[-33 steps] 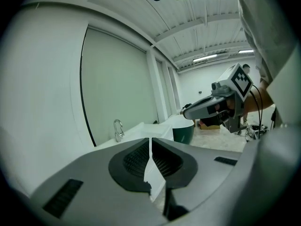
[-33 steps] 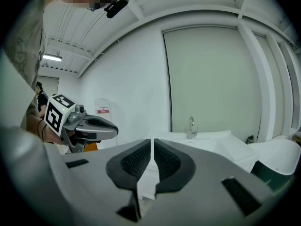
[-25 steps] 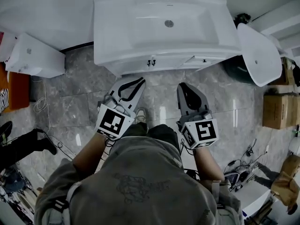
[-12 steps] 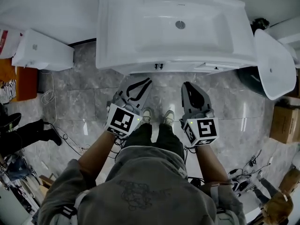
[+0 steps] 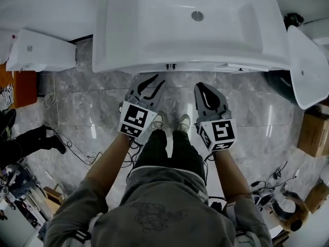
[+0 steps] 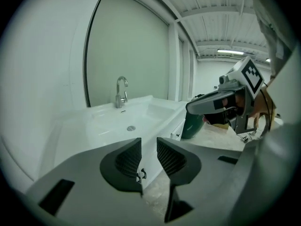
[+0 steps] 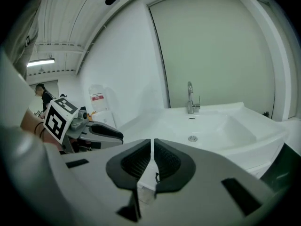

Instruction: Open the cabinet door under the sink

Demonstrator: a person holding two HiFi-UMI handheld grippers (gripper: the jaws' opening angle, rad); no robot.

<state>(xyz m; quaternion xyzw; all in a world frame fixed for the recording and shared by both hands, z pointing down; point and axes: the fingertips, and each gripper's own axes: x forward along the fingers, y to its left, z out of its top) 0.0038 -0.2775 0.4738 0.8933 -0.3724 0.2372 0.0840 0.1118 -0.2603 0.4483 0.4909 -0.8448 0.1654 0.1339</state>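
Observation:
The white sink spans the top of the head view. Below its front edge only a thin strip of the white cabinet shows, with two small dark door handles side by side. My left gripper hangs just below and left of those handles, open with nothing between its jaws. My right gripper hangs to their lower right, shut and empty. The left gripper view has the handles showing low in the gap of the left gripper. The right gripper points at the sink front, one handle just below its tips.
A white box-shaped fixture stands at the left and a loose white basin leans at the right beside a dark bin. Cables and a cardboard box lie on the grey tiled floor. Another person's leg is at far left.
The sink and cabinet have come closer and larger as the person stepped forward. Both grippers moved toward the cabinet front, with their jaws unchanged.

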